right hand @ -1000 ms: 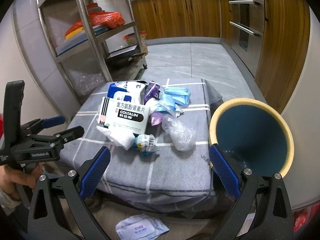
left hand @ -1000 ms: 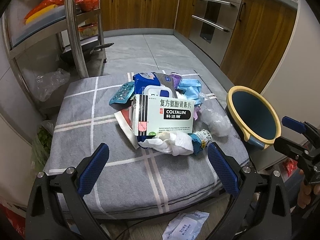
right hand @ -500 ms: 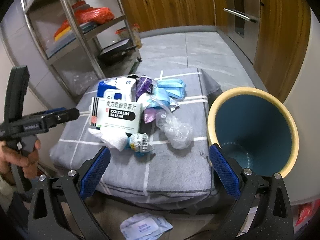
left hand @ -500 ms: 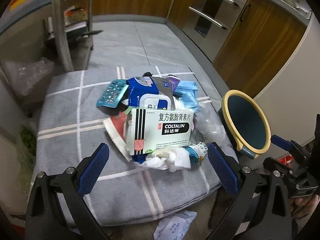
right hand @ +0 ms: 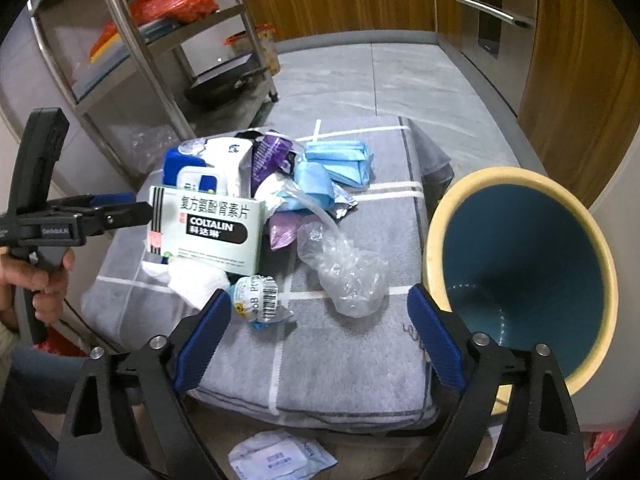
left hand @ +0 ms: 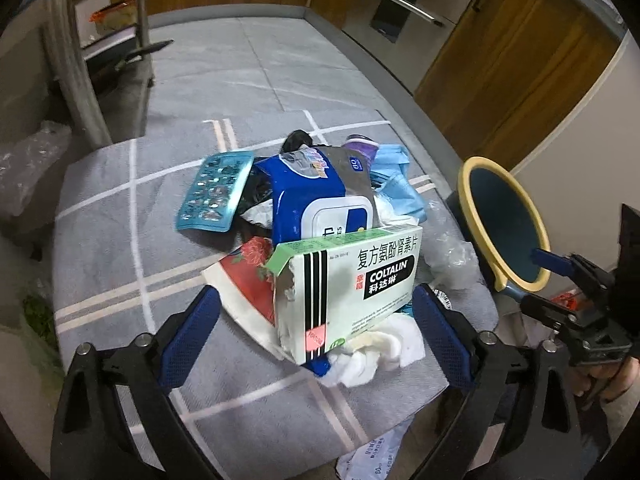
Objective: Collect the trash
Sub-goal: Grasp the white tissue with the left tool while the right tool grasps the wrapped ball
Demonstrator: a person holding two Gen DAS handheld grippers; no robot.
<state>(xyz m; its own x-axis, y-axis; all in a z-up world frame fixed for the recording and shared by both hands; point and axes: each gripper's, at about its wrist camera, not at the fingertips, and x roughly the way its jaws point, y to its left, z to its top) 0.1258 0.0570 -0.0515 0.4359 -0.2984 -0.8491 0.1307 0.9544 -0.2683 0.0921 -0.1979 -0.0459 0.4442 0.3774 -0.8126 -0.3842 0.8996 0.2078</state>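
**Trash pile on grey cushion, bin at its right**

Your left gripper (left hand: 312, 328) gapes wide around the torn-ended green COLTALIN box (left hand: 352, 288), gripping nothing. Your right gripper (right hand: 320, 336) is equally wide, empty, near crumpled clear plastic (right hand: 348, 276). Blue bin (right hand: 520, 272) stands just beside the cushion (right hand: 352, 356).

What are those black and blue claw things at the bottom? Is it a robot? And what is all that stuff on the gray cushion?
No robot: a person holds two grabber tools, one in each hand. Each tool has a small camera looking along its fingers, so each picture shows one tool's view. The left gripper and the right gripper are both open and hold nothing. On the gray cushion lies a pile of trash: a green medicine box, a blue wipes pack, crumpled tissue, a clear plastic bag and blue face masks. Beside the cushion stands a blue bin with a yellow rim, probably for the trash.
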